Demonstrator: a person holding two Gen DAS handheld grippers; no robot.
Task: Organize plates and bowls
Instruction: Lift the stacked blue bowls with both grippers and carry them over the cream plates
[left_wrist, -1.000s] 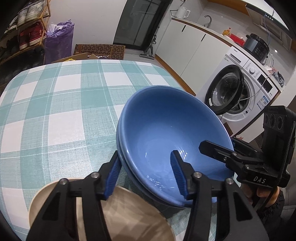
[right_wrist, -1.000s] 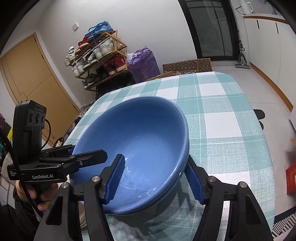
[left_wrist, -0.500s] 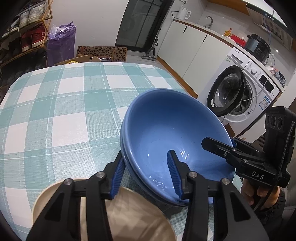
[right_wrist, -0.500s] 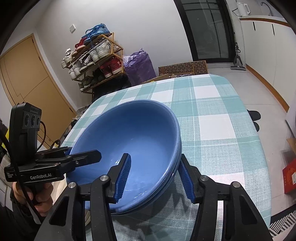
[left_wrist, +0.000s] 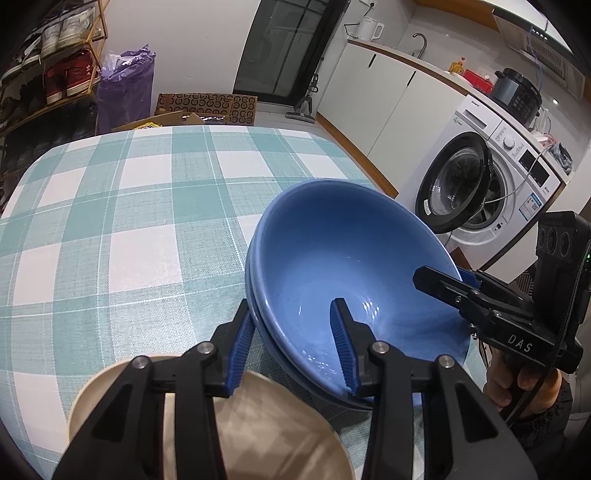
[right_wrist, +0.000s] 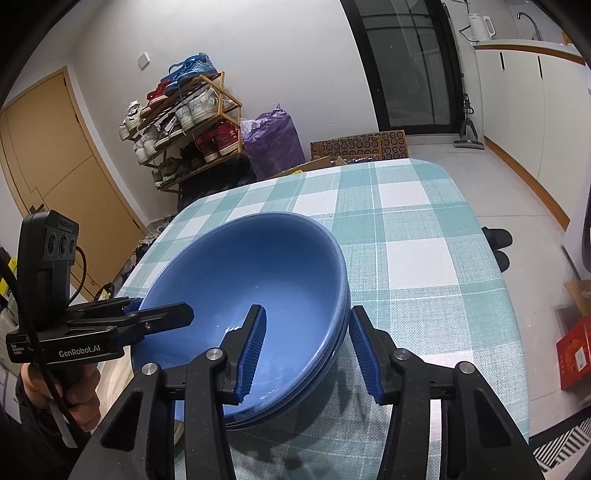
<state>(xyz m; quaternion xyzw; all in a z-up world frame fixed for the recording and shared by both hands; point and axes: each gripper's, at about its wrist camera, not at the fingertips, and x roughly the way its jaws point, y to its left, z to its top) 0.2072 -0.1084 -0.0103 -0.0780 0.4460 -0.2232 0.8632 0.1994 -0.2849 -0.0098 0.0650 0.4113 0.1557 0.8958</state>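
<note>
I straddle the rim of 2 nested blue bowls (left_wrist: 354, 280) on the checked bench (left_wrist: 122, 206) with both grippers, opposite sides, likely to lift the stack level. My left gripper (left_wrist: 291, 350) and right gripper (right_wrist: 306, 347) have just been closing, fingers narrow, each with 1 inside and 1 outside the wall; full contact is unclear. Both angle steeply downward. A beige plate (left_wrist: 280, 432) sits beside the bowls.

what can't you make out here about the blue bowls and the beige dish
- blue bowls: both views show two nested rims; any more beneath are hidden by the top bowl.
- beige dish: left wrist view, plate or bowl unclear; left gripper covers it, bottom edge cuts it.
- left gripper and right gripper: jaws have just been closing, bowl rim between them; whether pads press is unclear in either view.
</note>
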